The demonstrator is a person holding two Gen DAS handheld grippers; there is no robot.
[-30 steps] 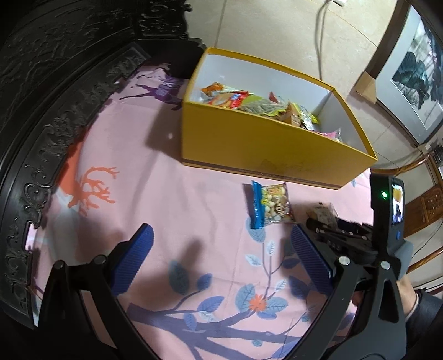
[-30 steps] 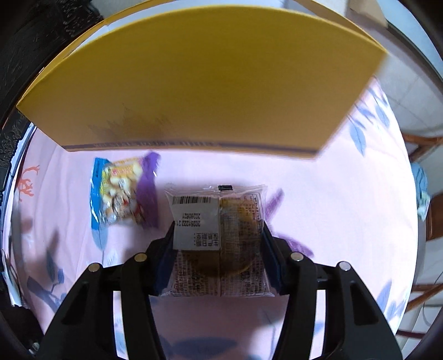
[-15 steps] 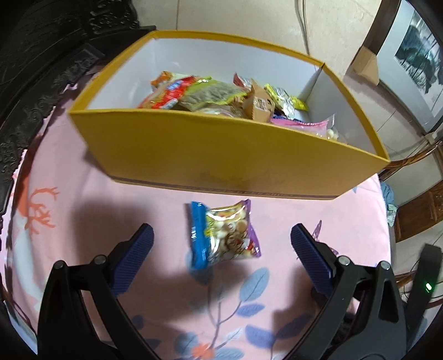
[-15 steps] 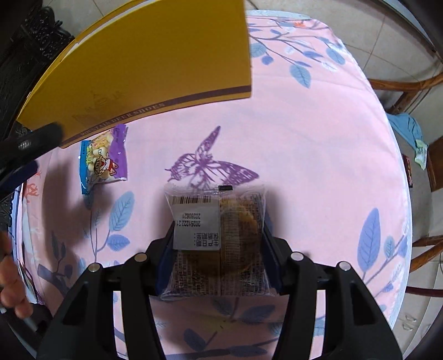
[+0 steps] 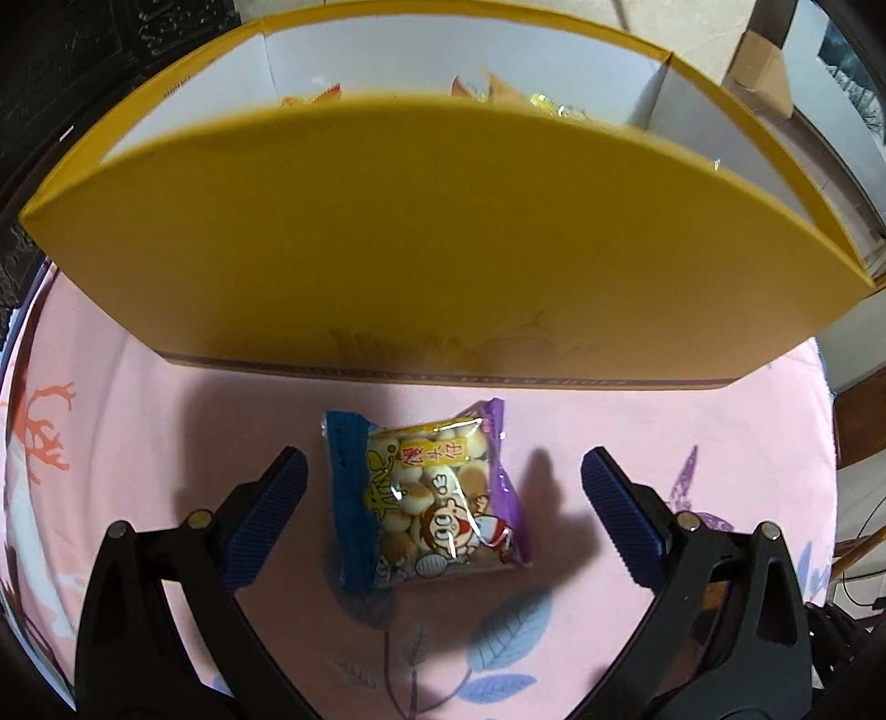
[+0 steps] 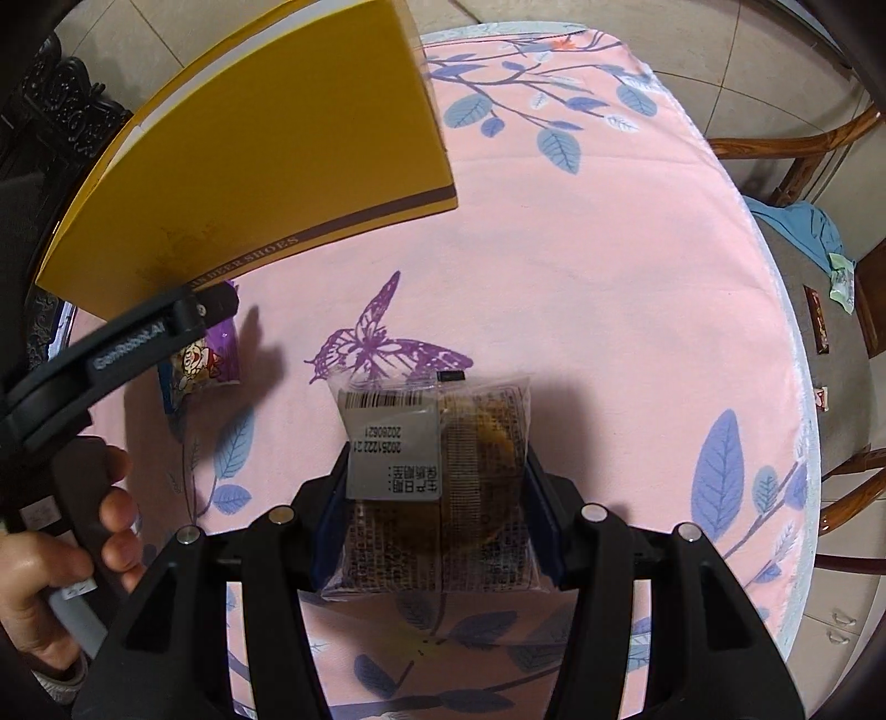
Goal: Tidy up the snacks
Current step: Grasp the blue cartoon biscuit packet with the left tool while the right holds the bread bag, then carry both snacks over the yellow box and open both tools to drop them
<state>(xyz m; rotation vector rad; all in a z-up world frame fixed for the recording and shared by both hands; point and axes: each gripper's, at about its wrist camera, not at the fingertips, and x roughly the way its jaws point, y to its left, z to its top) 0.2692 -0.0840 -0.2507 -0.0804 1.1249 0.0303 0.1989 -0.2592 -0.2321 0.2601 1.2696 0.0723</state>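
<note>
A biscuit packet with blue and purple ends lies flat on the pink cloth in front of the yellow box. My left gripper is open, its blue pads on either side of the packet, not touching it. The box holds several snack packets, mostly hidden by its front wall. My right gripper is shut on a clear-wrapped cake packet with a white label, held above the cloth. In the right wrist view the biscuit packet shows under the left gripper's arm, with the yellow box behind.
The pink floral tablecloth covers a round table. Dark carved furniture stands behind the box at left. A wooden chair with blue cloth stands past the table's right edge.
My left gripper has moved forward and down over the biscuit packet, which now lies between its open pads. My right gripper, still holding the cake packet, has drawn back from the box.
</note>
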